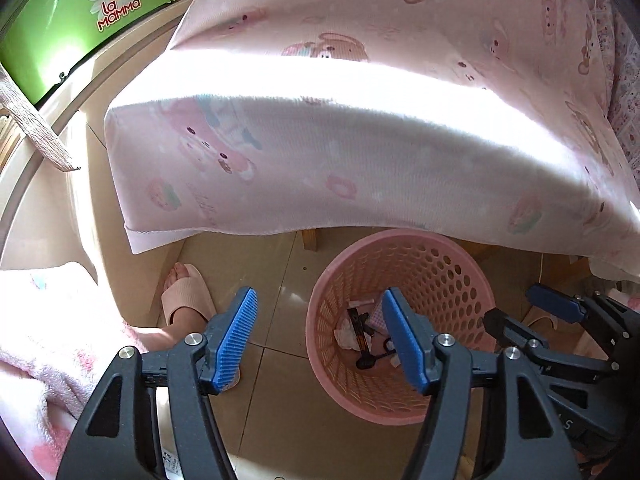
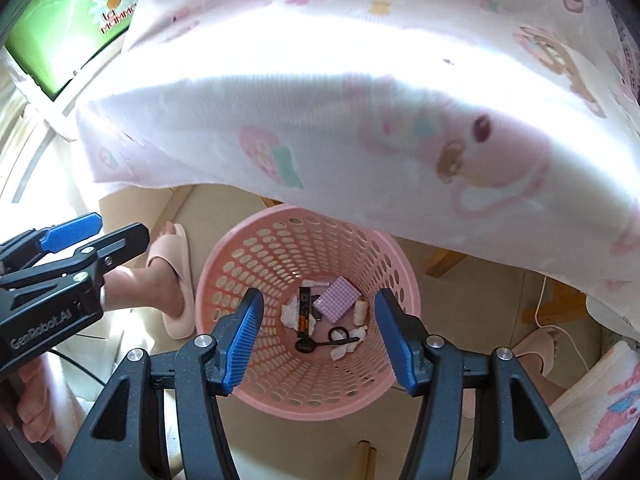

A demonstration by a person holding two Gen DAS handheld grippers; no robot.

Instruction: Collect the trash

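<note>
Pink cartoon-print cloth (image 2: 360, 100) drapes the worktop ahead and overhangs the far rim of the pink basket (image 2: 224, 264) on the floor. My right gripper (image 2: 318, 340) hangs straight above the basket mouth, my left gripper (image 1: 318, 338) just off its near-left side; both gape wide, holding nothing. Down inside lie a checked pad (image 2: 335, 300), black wrapper (image 2: 303, 312), tissues (image 2: 289, 312) and thread spool (image 2: 361, 307).

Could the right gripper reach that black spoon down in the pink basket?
Probably yes: the right gripper hangs open above the pink basket, whose mouth is uncovered, and the black spoon lies exposed on top.
</note>
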